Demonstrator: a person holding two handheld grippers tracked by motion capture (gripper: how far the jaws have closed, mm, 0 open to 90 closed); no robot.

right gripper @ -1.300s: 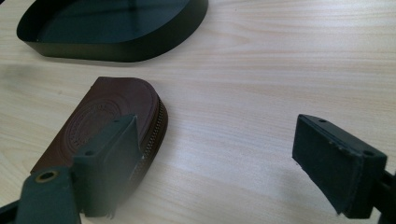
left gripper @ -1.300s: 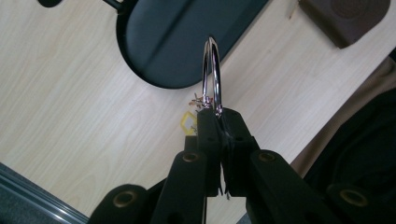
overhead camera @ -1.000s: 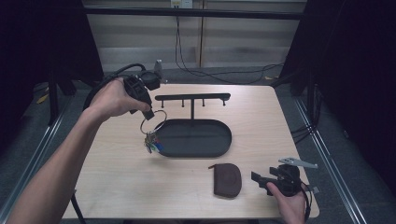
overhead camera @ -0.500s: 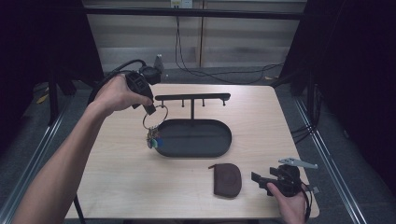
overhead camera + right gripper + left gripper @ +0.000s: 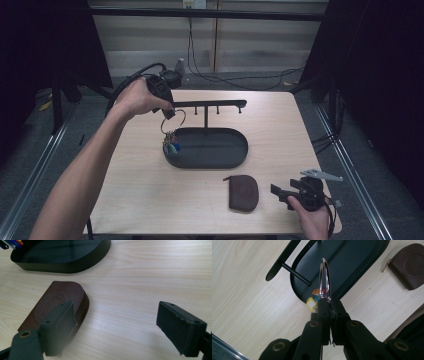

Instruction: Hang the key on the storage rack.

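Note:
My left gripper point(image 5: 168, 113) is shut on a silver key ring point(image 5: 172, 121) that hangs over the left end of the black oval tray point(image 5: 235, 155). Several keys with coloured tags point(image 5: 171, 146) dangle from the ring at the tray's left rim. In the left gripper view the ring point(image 5: 324, 280) stands edge-on, pinched between the jaws of my left gripper point(image 5: 329, 305), with the tags point(image 5: 312, 303) below it. A black T-shaped hook bar point(image 5: 210, 104) rises from the tray, just right of the ring. My right gripper point(image 5: 278, 192) rests open near the front right edge, with nothing between its jaws.
A brown zipped leather pouch point(image 5: 243, 192) lies in front of the tray, just left of my right gripper point(image 5: 120, 325); in the right gripper view the pouch point(image 5: 50, 305) lies partly behind the left jaw. Cables run behind the table's far edge.
My left gripper has carried the key ring toward the far side and to the right, closer to the hook bar's left end. The right gripper has stayed put.

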